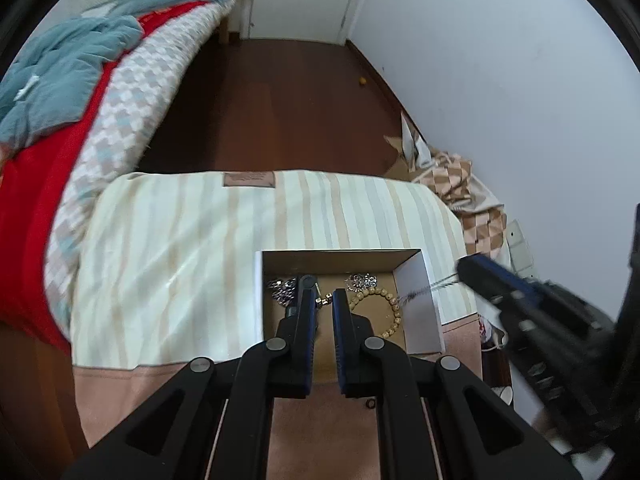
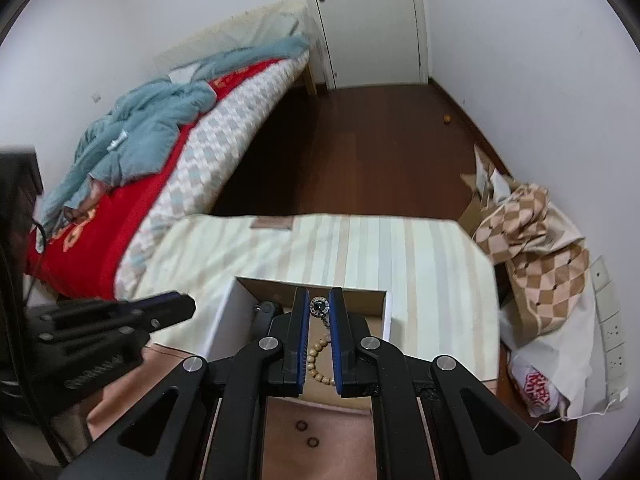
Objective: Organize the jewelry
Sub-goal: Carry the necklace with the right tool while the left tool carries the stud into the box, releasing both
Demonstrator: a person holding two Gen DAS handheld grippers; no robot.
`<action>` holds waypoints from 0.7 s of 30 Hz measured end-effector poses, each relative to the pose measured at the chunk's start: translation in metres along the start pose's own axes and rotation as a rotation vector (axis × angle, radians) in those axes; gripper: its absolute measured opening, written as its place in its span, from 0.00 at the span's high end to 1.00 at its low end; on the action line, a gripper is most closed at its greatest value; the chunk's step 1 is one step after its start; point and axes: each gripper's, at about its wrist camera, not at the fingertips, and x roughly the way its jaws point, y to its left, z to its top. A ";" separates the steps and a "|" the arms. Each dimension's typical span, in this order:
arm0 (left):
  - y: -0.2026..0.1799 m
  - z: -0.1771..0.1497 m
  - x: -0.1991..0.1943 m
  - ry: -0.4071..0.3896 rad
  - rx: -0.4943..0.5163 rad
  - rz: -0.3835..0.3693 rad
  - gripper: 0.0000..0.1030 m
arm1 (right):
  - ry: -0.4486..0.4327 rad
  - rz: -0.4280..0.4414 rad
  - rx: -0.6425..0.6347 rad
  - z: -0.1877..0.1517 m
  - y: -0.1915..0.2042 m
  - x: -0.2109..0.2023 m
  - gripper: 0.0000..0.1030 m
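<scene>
Blue-padded right hand-held gripper (image 2: 320, 308) hangs over the box (image 2: 386, 312), jaws narrowly parted around a round pendant (image 2: 319, 305); real grip cannot be told. Advice: lower slowly, let go only inside the walls. The bead bracelet (image 2: 318, 360) lies just below. Left hand-held gripper (image 1: 322, 300): slightly open, empty.

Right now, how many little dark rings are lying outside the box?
2. Both small dark rings lie on the pink cloth in front of the open cardboard box: one nearer the box, the other just behind it. More may hide under the grippers.
</scene>
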 end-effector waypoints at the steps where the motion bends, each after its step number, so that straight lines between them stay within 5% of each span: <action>1: -0.001 0.003 0.009 0.021 0.005 -0.009 0.94 | 0.011 -0.001 0.005 -0.001 -0.003 0.009 0.90; 10: 0.000 0.021 0.070 0.150 -0.021 -0.062 0.94 | 0.106 0.081 0.113 -0.020 -0.031 0.063 0.90; 21: 0.011 0.032 0.076 0.163 -0.077 -0.017 0.90 | 0.204 0.095 0.118 -0.028 -0.036 0.078 0.85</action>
